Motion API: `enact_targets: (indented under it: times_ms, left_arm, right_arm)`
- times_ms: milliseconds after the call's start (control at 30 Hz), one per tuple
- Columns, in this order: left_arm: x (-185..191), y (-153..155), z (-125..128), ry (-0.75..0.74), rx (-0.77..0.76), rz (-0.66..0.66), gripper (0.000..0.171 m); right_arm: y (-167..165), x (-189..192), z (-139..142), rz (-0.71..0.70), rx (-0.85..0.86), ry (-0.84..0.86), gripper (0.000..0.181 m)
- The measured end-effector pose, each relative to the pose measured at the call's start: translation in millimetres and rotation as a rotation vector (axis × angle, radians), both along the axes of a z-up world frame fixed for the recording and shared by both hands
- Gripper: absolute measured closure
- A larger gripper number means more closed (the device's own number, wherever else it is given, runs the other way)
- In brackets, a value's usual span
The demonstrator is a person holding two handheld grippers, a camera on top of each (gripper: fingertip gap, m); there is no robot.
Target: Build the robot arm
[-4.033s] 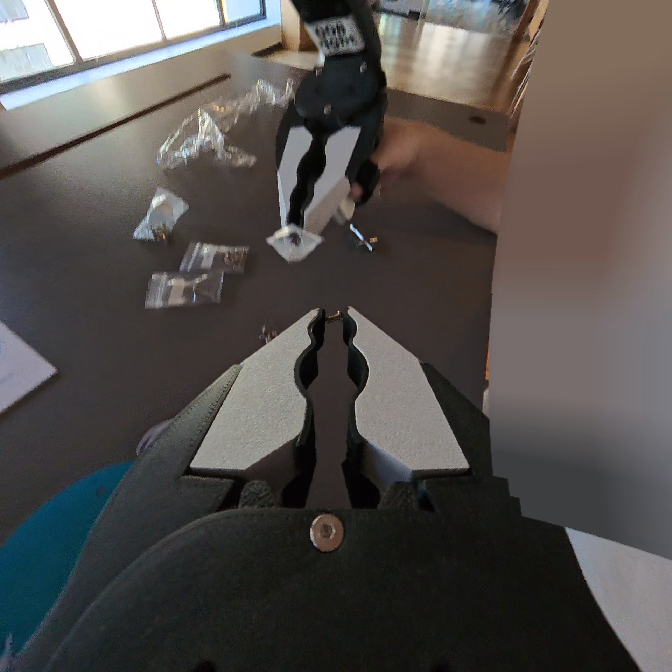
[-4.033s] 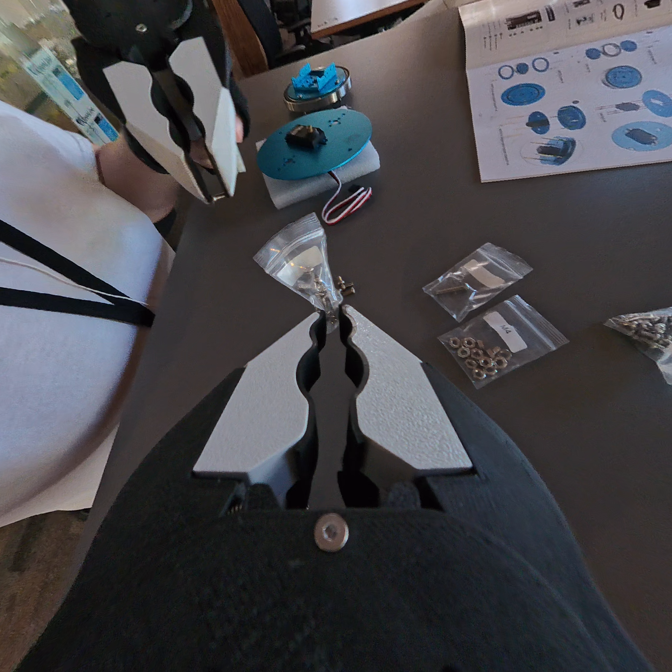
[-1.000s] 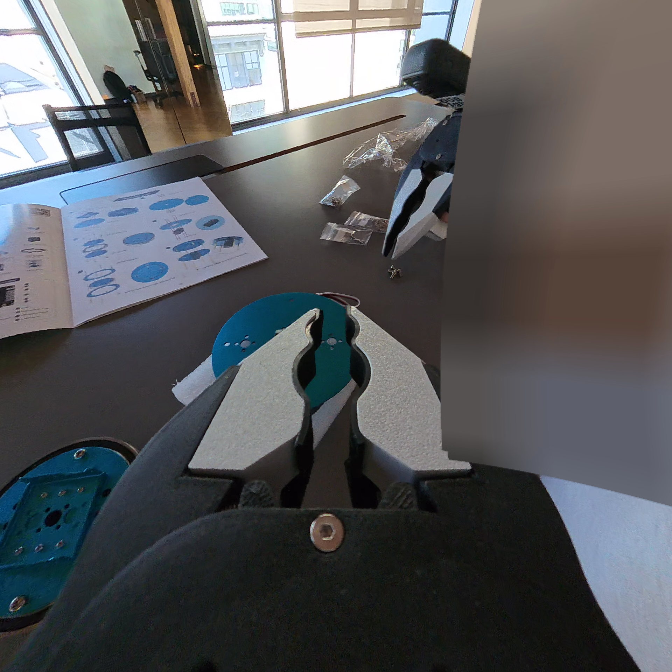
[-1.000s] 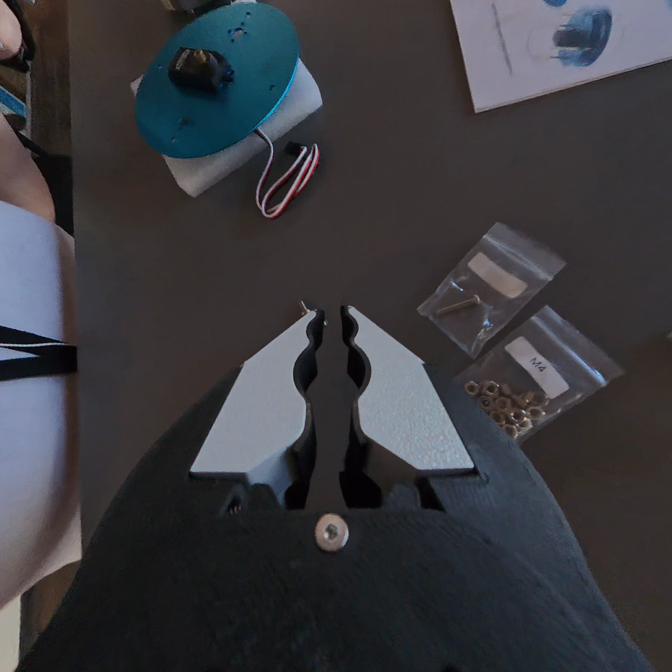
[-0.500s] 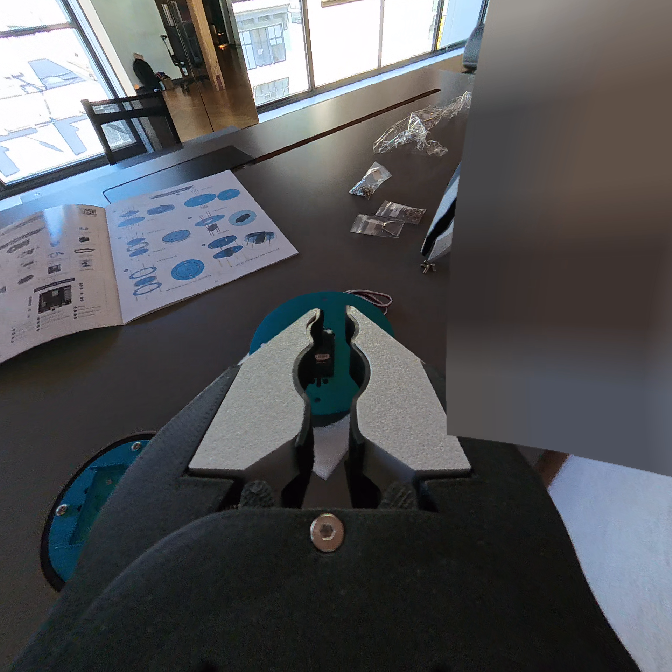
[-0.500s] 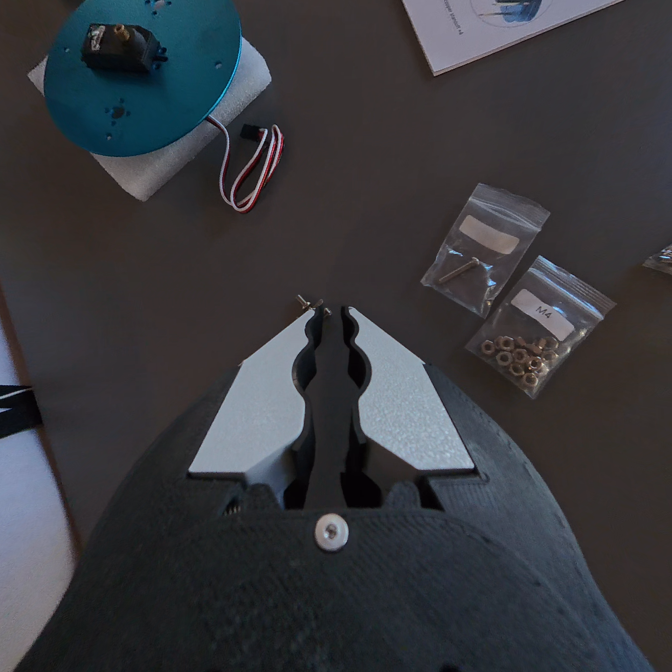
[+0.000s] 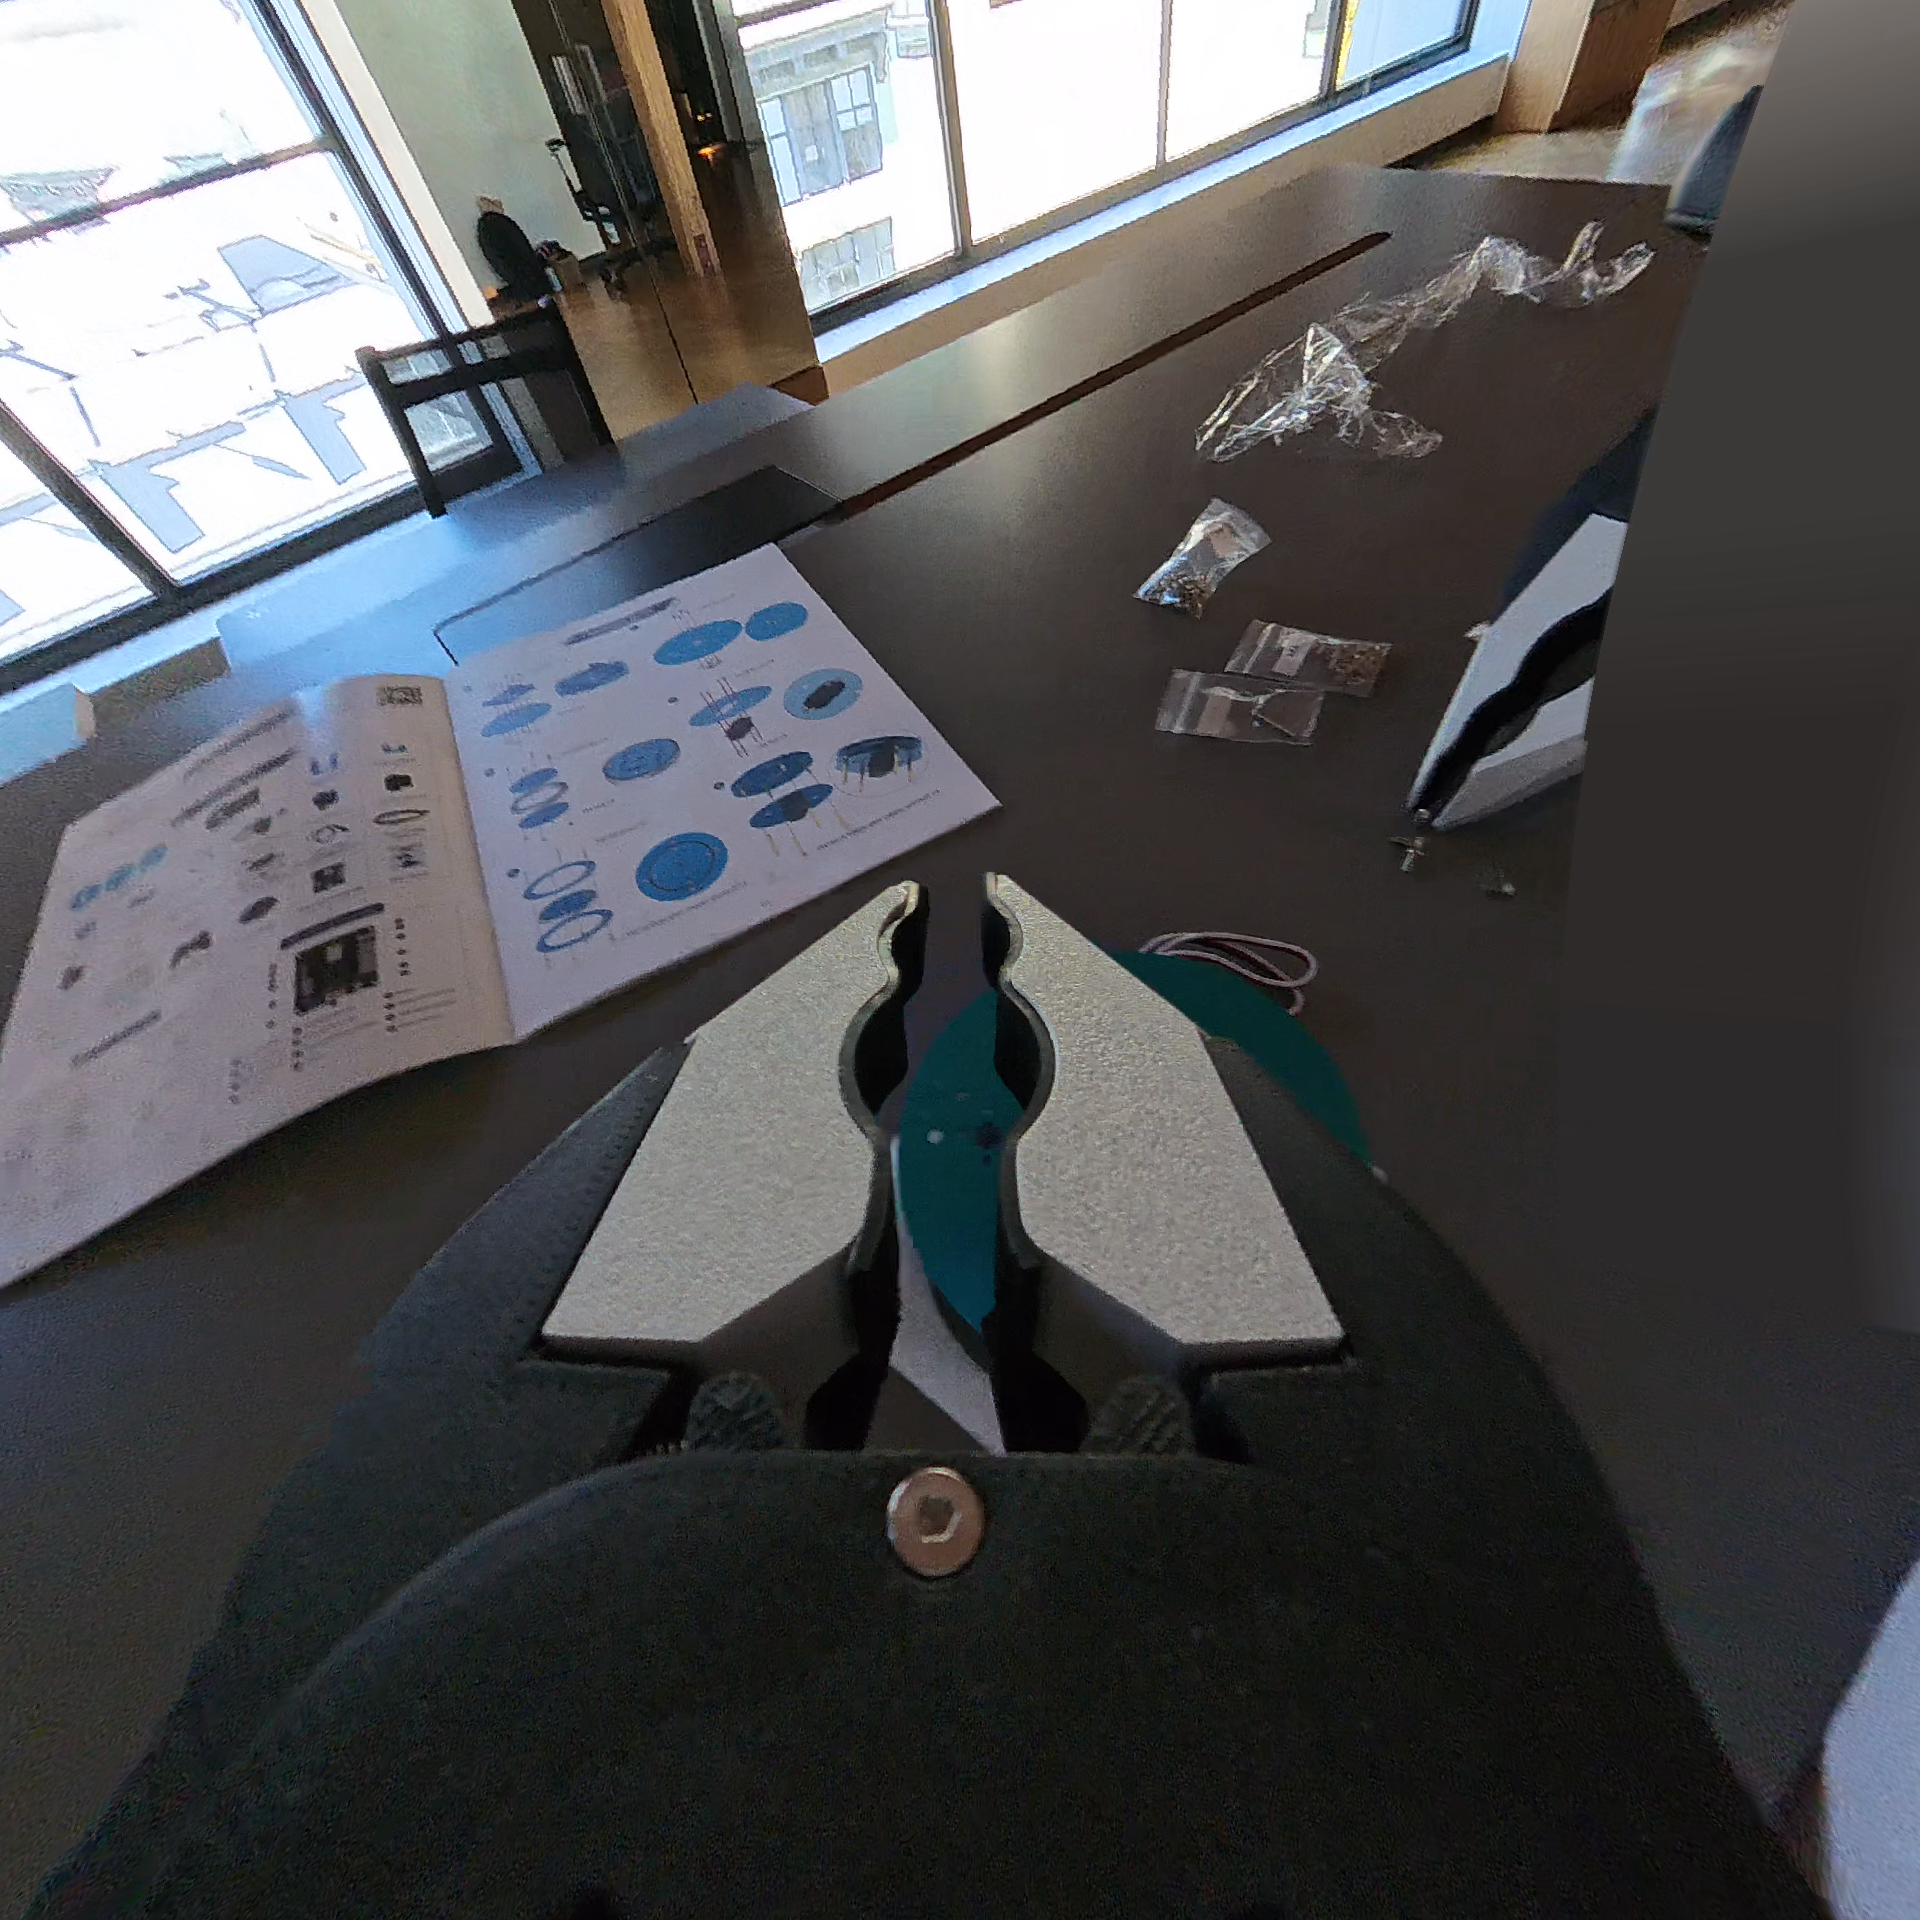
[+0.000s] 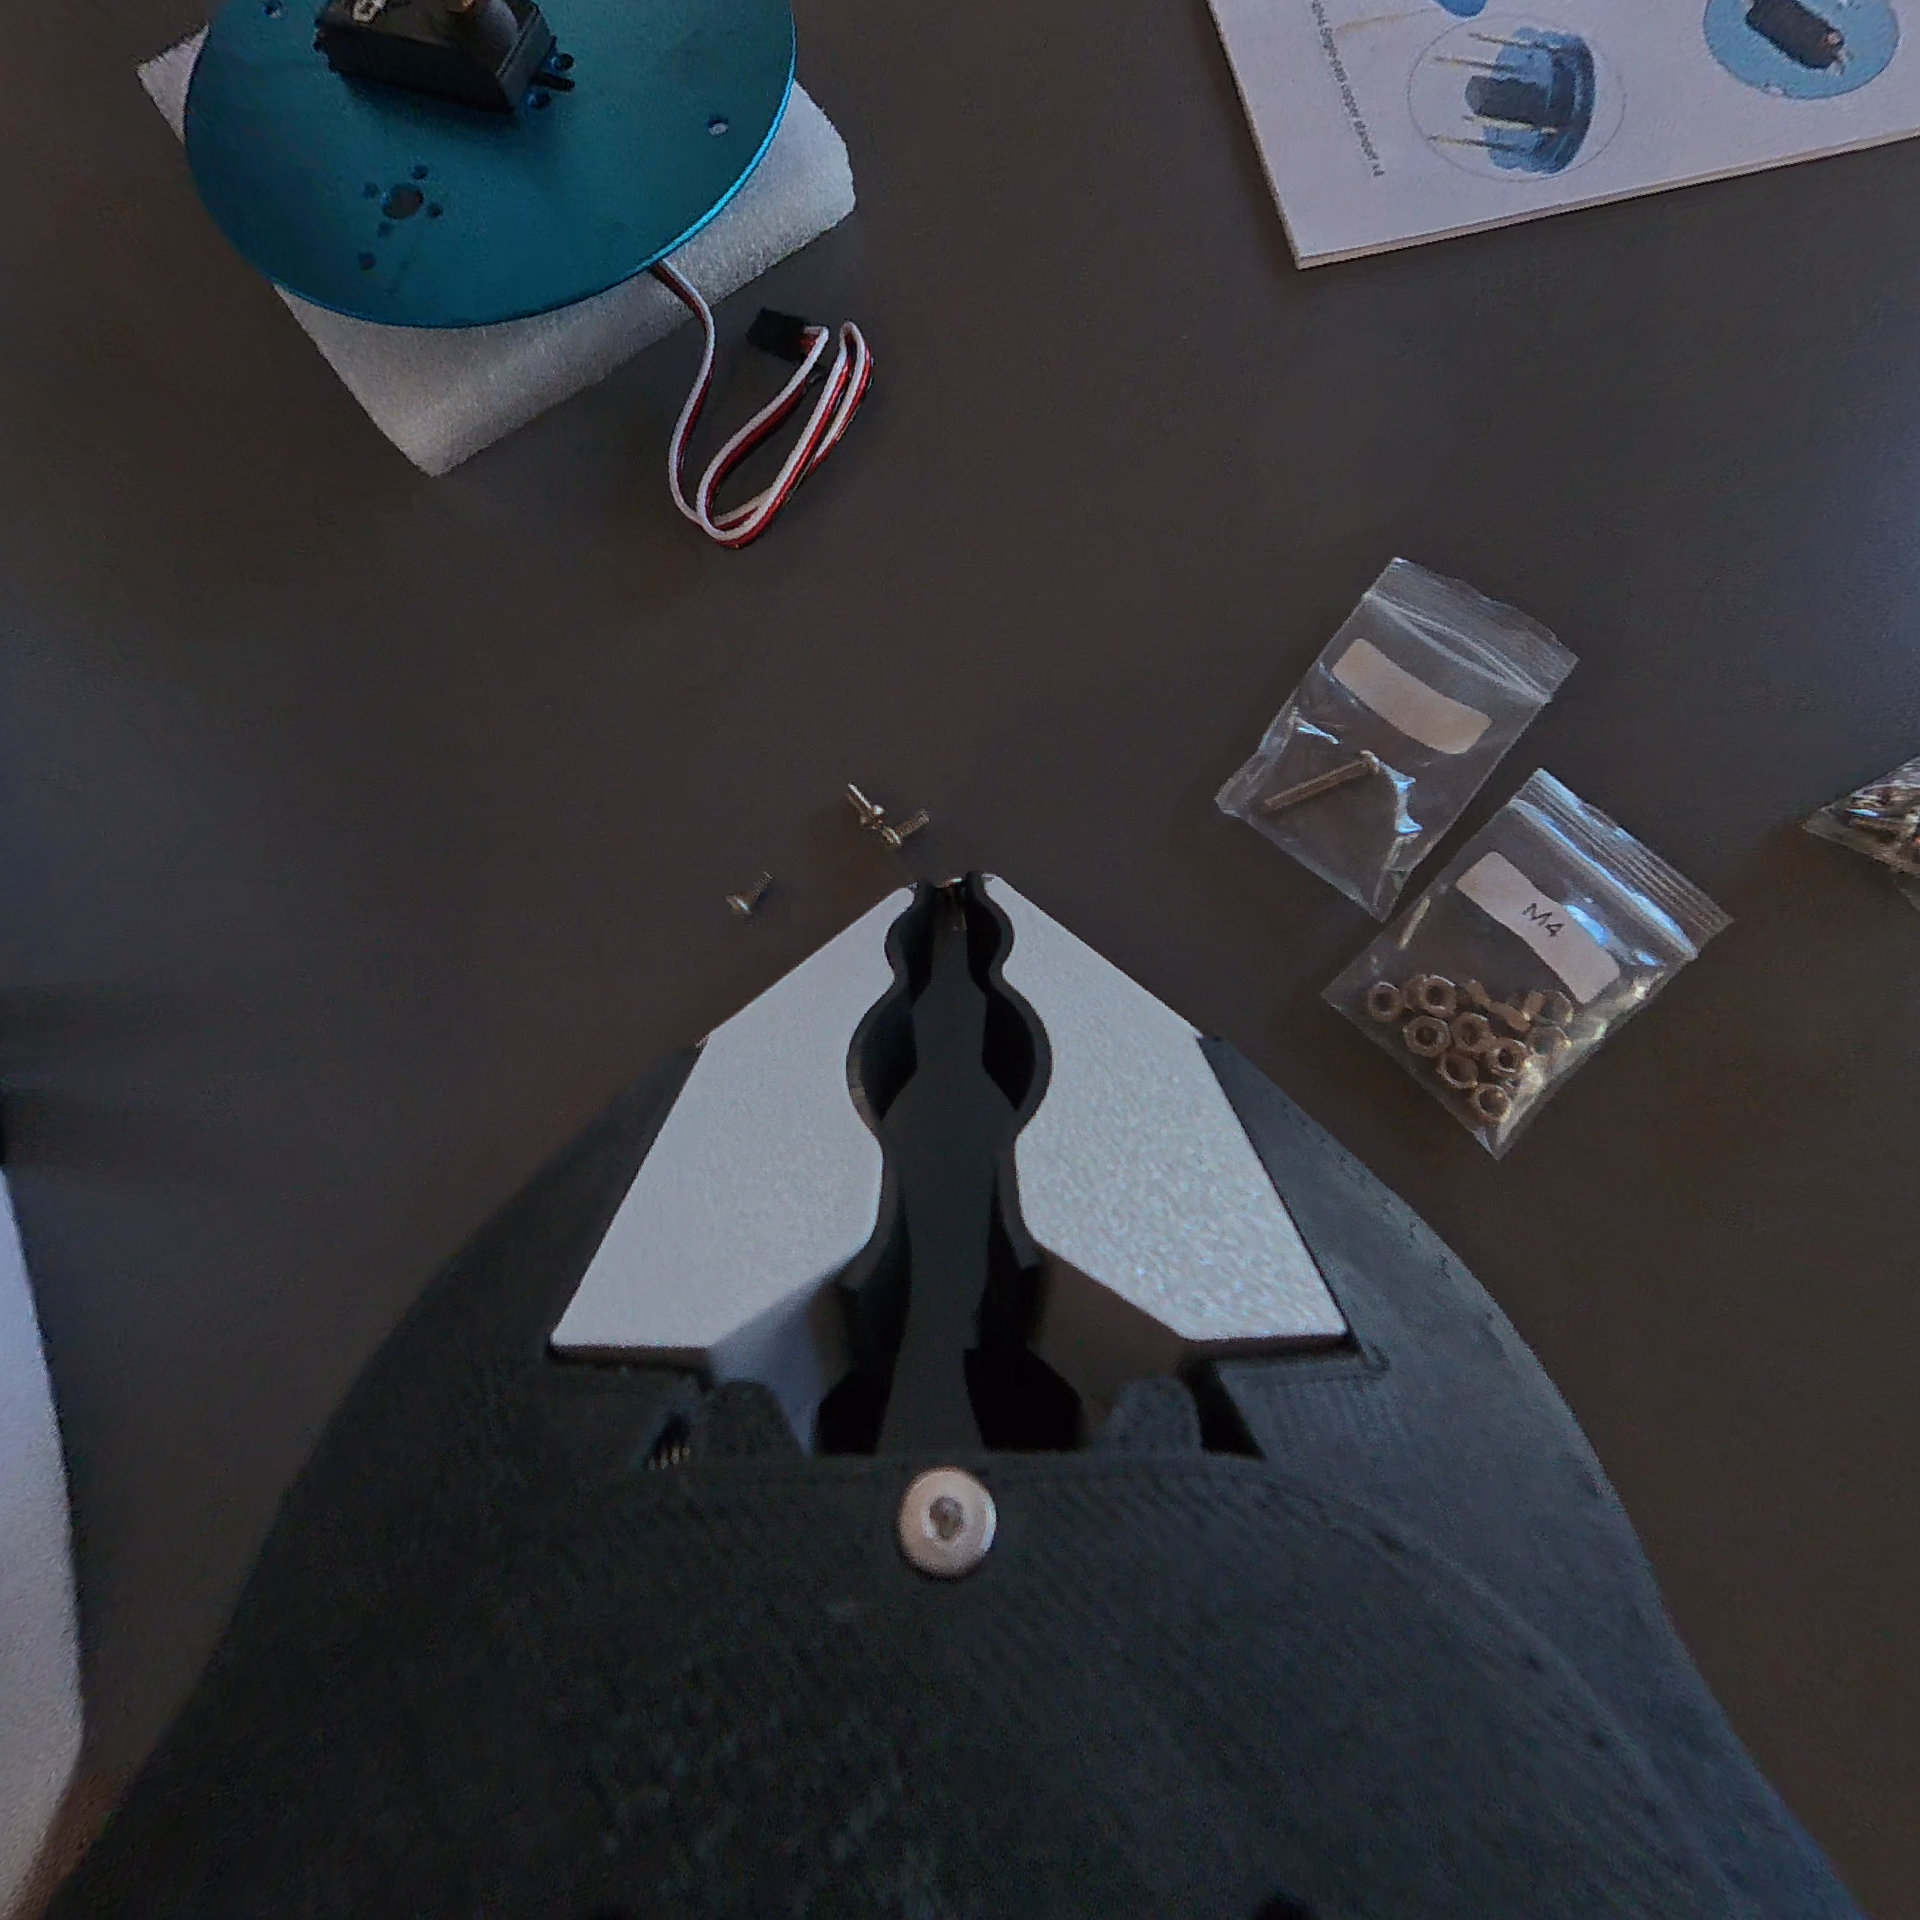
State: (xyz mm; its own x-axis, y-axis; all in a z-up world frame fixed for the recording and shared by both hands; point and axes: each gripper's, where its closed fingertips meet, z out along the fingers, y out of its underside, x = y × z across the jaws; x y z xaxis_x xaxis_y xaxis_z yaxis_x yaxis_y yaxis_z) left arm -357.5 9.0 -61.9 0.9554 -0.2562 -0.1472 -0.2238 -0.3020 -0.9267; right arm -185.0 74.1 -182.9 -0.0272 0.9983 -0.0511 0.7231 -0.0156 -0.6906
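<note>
Since half a second ago, the right hand-held gripper (image 8: 948, 894) has been closed down on a small silver screw (image 8: 952, 902), now pinched at its tips just above the dark grey tabletop (image 8: 1039, 520). Only the left view shows the open white instruction booklet (image 7: 499, 852). The left hand-held gripper (image 7: 951, 904) is held slightly open and empty above the teal round metal plate (image 7: 956, 1195). Only the right view shows the black servo motor (image 8: 436, 42) on that plate, and three loose screws (image 8: 878, 810) lying beside the tips.

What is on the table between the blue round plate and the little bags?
In the right wrist view, between the blue round plate and the little bags, there is a looped red-and-white wire; the rest is bare dark table.
</note>
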Motion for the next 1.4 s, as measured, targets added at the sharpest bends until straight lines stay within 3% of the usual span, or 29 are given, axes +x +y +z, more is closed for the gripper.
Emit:
enact_targets:
  times_ms: [133,300,467,633,733,933,1100,1400]
  left_arm:
    - [-19.8,20.6,17.9,0.051,0.051,0.021,0.163]
    - [-33.7,40.4,33.2,-0.103,0.145,0.005,0.160]
    - [-58.9,35.6,23.7,-0.171,0.218,0.076,0.158]
    - [-55.4,31.8,31.1,-0.441,0.247,-0.013,0.157]
    - [-56.5,30.8,31.3,-0.521,0.240,-0.040,0.157]
    - [-51.1,27.7,33.8,-0.554,0.242,-0.083,0.152]
    - [-47.3,27.8,32.0,-0.490,0.240,-0.078,0.146]
    - [-41.7,25.1,35.2,-0.503,0.237,-0.117,0.145]
  right_arm:
    - [7.2,5.4,0.3,0.003,0.039,0.004,0.176]
    - [5.1,4.4,1.5,0.025,0.036,0.020,0.176]
    - [6.8,1.0,5.9,0.026,0.007,0.066,0.176]
    - [11.5,-1.9,13.8,0.020,-0.020,0.126,0.176]
    - [14.8,-2.0,14.0,0.013,-0.030,0.137,0.176]
    - [18.1,-3.6,18.8,0.010,-0.021,0.175,0.176]
    - [19.3,-4.9,27.0,0.002,-0.046,0.218,0.177]
    - [15.8,-5.8,51.9,-0.008,-0.288,0.349,0.177]
